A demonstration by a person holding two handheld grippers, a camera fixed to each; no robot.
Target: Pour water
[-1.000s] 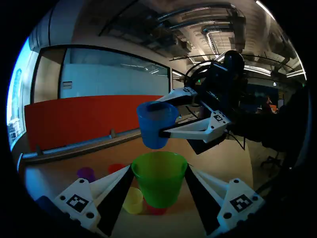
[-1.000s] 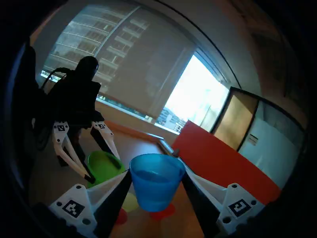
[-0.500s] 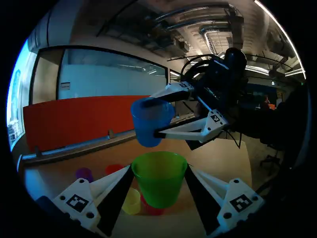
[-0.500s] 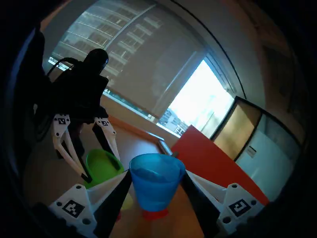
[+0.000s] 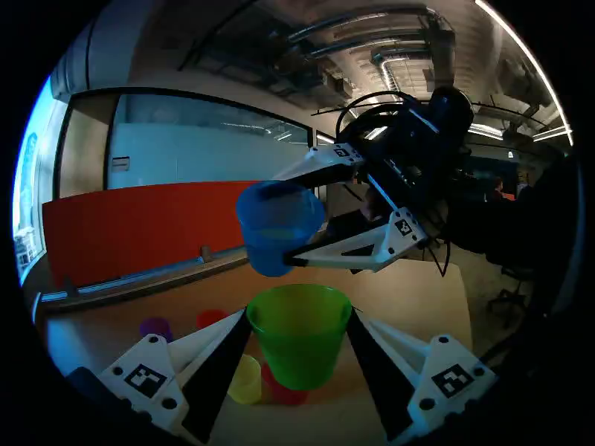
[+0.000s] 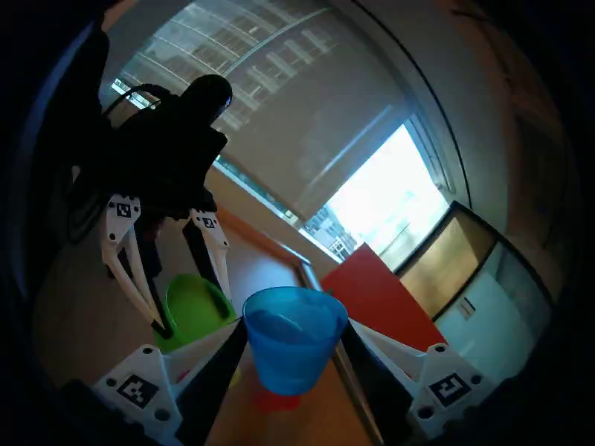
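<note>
My left gripper (image 5: pixel 301 338) is shut on a green cup (image 5: pixel 300 332), held upright above the wooden table (image 5: pixel 416 293). Just above and behind its rim hangs a blue cup (image 5: pixel 277 227), tilted toward the green one and held between the white fingers of my right gripper (image 5: pixel 297 215). In the right gripper view, my right gripper (image 6: pixel 294 349) is shut on the blue cup (image 6: pixel 292 346), with water visible inside it. The green cup (image 6: pixel 192 308) sits lower left there, clamped by the left gripper (image 6: pixel 175 297).
Small cups stand on the table under the green cup: a yellow one (image 5: pixel 245 377), a red one (image 5: pixel 281 392), another red one (image 5: pixel 210 318) and a purple one (image 5: pixel 155 327). An orange wall panel (image 5: pixel 134 223) runs along the far table edge.
The blue cup has shifted left and tilted more toward the green cup. The right gripper view has rolled further. The green cup has stayed put.
</note>
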